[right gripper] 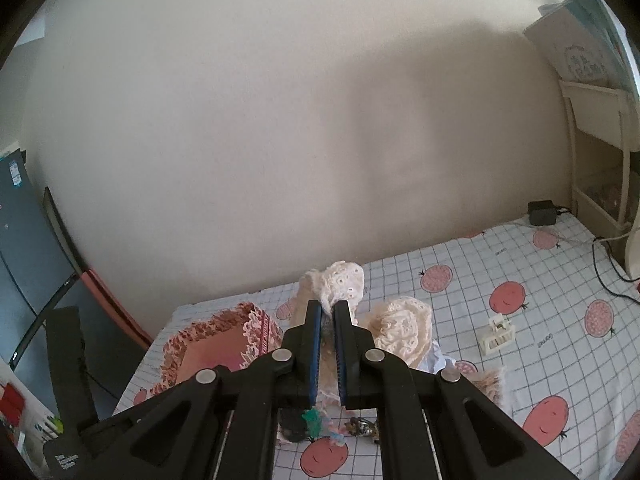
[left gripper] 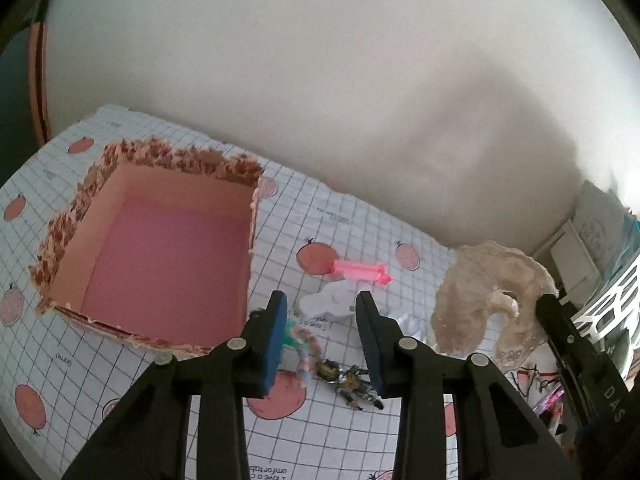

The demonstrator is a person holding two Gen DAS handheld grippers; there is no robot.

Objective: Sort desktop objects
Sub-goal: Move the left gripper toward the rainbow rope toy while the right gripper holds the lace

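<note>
My left gripper (left gripper: 322, 336) hangs open over the checked tablecloth (left gripper: 360, 440), with nothing pressed between its blue pads. Below it lie a pastel bead bracelet (left gripper: 306, 354) and a small dark toy figure (left gripper: 354, 386); farther off are a crumpled white paper (left gripper: 326, 304) and a pink clip (left gripper: 360, 272). The pink box (left gripper: 180, 158) with a frilly rim stands empty at the left. My right gripper (right gripper: 328, 320) is shut on a cream lace cloth (right gripper: 344, 284), lifted above the table; the cloth (left gripper: 476, 304) hangs at the right in the left wrist view.
A small white toy rack (right gripper: 498, 334) stands on the cloth to the right. A black power adapter (right gripper: 542, 212) and its cable lie at the far right by a white shelf (right gripper: 596, 120). A dark monitor (right gripper: 32, 260) stands left. The wall runs close behind the table.
</note>
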